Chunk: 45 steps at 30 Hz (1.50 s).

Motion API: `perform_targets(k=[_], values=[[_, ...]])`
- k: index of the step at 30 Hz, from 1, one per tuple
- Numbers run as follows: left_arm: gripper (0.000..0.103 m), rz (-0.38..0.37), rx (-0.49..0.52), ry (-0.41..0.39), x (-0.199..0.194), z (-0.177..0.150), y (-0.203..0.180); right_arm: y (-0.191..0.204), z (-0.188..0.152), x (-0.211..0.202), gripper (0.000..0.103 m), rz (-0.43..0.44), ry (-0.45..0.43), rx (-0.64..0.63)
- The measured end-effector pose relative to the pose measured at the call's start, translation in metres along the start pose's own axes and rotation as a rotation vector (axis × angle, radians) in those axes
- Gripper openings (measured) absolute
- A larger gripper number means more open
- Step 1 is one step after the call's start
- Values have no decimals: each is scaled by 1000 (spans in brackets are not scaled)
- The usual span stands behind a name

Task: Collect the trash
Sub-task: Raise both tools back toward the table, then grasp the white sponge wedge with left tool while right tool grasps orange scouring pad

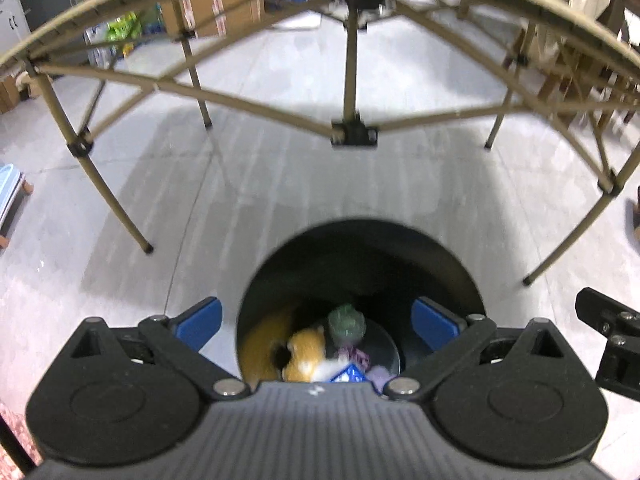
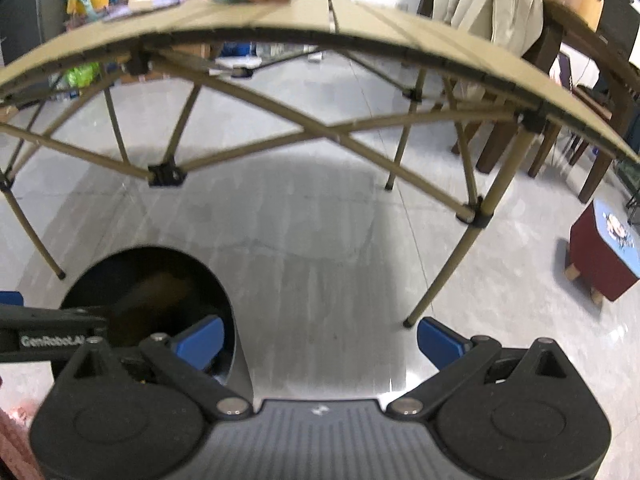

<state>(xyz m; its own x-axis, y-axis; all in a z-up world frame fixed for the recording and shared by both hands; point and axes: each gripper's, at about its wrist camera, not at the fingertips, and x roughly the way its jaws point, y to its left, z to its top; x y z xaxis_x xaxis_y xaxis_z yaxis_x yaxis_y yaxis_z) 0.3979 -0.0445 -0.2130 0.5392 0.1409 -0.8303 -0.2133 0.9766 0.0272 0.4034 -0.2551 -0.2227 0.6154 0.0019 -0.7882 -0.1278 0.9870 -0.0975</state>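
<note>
A tan folding table [image 2: 280,28] stands over the grey floor [image 1: 260,184]. Before it sits the black bin [image 1: 360,248], trash [image 1: 320,348] inside. Left tongs [image 1: 316,322] gape empty above it; right tongs [image 2: 318,340] gape empty beside it.

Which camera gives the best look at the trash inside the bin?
The left wrist view: it looks straight down into the bin, showing the trash at the bottom. The right wrist view catches only the bin's dark opening, contents unreadable.
</note>
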Motion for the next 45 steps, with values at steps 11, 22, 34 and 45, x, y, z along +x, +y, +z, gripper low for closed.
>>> perform_targets(k=[11, 22, 34, 45], values=[[103, -31, -67, -212, -52, 13, 38, 4, 22, -53, 103, 46, -269, 37], [103, -28, -115, -380, -92, 51, 77, 27, 71, -81, 103, 179, -484, 73], [103, 22, -118, -483, -100, 119, 93, 63, 150, -72, 103, 234, -617, -27], [103, 17, -125, -529, -88, 212, 88, 69, 235, -47, 103, 211, -677, -120]])
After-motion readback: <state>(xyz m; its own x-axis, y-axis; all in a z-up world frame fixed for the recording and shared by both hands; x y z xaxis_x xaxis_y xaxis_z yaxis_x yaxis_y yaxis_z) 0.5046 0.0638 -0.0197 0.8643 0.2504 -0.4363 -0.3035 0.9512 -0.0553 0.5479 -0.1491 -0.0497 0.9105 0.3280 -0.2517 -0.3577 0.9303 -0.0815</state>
